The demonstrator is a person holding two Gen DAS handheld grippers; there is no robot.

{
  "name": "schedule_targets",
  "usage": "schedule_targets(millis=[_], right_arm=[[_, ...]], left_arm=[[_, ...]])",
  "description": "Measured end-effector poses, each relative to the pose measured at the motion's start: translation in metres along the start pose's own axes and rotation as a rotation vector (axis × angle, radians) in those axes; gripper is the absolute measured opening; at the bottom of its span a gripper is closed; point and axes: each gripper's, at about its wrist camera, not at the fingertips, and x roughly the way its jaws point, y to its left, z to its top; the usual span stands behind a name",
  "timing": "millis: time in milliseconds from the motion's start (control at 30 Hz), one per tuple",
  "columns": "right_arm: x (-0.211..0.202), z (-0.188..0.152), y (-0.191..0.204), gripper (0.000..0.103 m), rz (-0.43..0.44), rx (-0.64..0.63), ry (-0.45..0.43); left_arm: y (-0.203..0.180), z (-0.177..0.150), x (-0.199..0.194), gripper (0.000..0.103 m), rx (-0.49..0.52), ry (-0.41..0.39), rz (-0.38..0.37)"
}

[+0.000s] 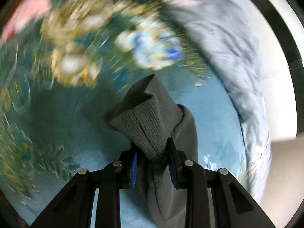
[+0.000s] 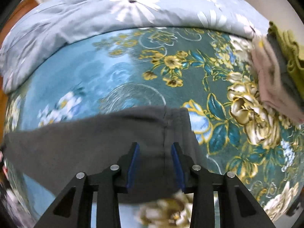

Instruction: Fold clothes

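Over a floral bed (image 2: 117, 87), the left tongs (image 1: 153, 152) pinch a grey garment's (image 2: 85, 142) ribbed cuff (image 1: 144, 121) aloft, right tongs (image 2: 154, 152) clamp its seamed edge, seemingly to spread it for folding.

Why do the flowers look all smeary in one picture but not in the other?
Left wrist view: the flowered bedsheet is streaked with motion blur, while the grey garment in the left gripper stays sharp. Right wrist view: the flowers are mostly crisp, blurring only at the bottom edge; the fisheye lens bends the quilt into a curve.
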Motion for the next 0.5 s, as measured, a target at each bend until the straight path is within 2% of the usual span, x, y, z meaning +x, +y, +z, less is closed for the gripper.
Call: schedule_targets(millis=[167, 333, 500], right_arm=[[-0.025, -0.024, 0.006, 0.039, 0.048, 0.011, 0.004], [-0.032, -0.026, 0.014, 0.039, 0.116, 0.045, 0.028], [-0.043, -0.021, 0.021, 0.039, 0.15, 0.02, 0.02]], left_arm=[[-0.075, -0.04, -0.059, 0.029, 0.223, -0.107, -0.046], [-0.151, -0.102, -0.065, 0.029, 0.472, -0.103, -0.038], [-0.203, -0.188, -0.036, 0.029, 0.783, -0.049, 0.063]])
